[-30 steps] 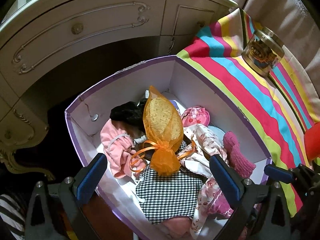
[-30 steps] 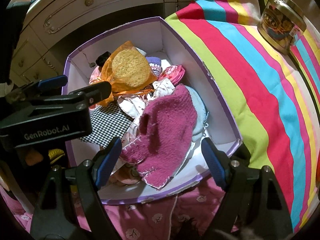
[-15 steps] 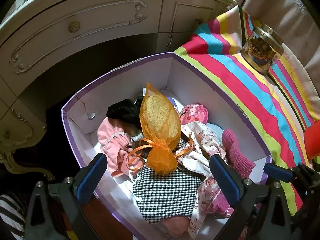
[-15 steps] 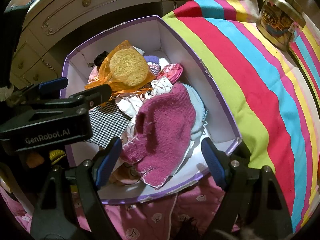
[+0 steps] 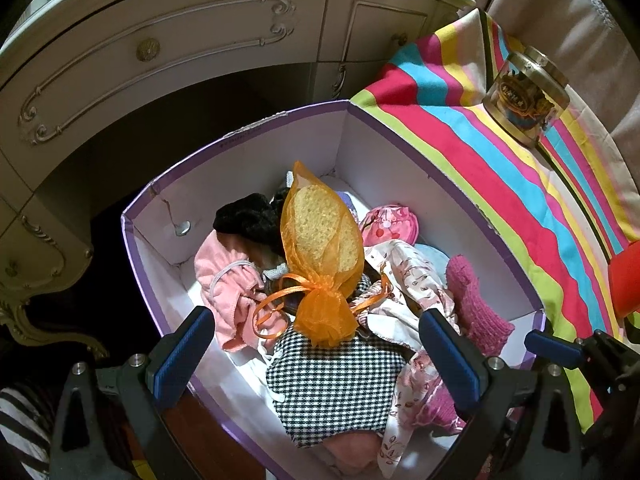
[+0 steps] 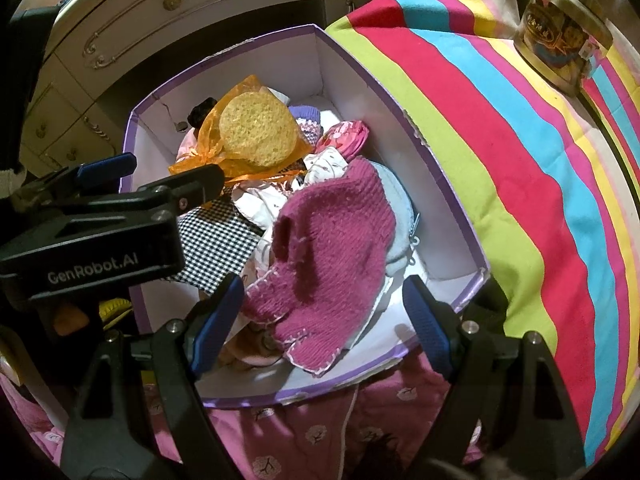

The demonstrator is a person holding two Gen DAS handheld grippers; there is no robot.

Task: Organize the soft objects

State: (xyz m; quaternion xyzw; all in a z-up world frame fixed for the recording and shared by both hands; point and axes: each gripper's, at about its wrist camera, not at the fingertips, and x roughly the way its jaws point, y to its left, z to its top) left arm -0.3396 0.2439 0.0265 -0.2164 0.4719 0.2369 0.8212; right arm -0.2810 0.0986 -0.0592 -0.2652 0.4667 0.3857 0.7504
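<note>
Left tongs [image 5: 320, 354]: apart, nothing between them, poised above the near end of the box.
Right tongs [image 6: 326, 324]: apart, empty, over the near right corner of the box.
Checked cloth [image 5: 334, 384]: nearest in the left view, lying flat on the pile. Thin, limp; judged to drape, so pinch a raised edge.
Magenta knit [image 6: 332, 248]: on top of the heap at the right side. Thick, stretchy, light; a bunched fold should give a sure bite. Loose stitches may snag.
Orange mesh pouch [image 5: 322, 256]: mid-box, atop the clothes, a yellow sponge disc inside. Very light, mesh slippery; take it at the gathered neck by the ribbon.
Pink garment [image 5: 230, 288]: left side of the box, crumpled, soft.
Box [image 5: 400, 152]: purple-rimmed, white inside, holds all the soft things; sits beside the striped blanket [image 6: 520, 168].
Jar [image 5: 526, 96]: far off on the blanket, rigid, not a task item.
</note>
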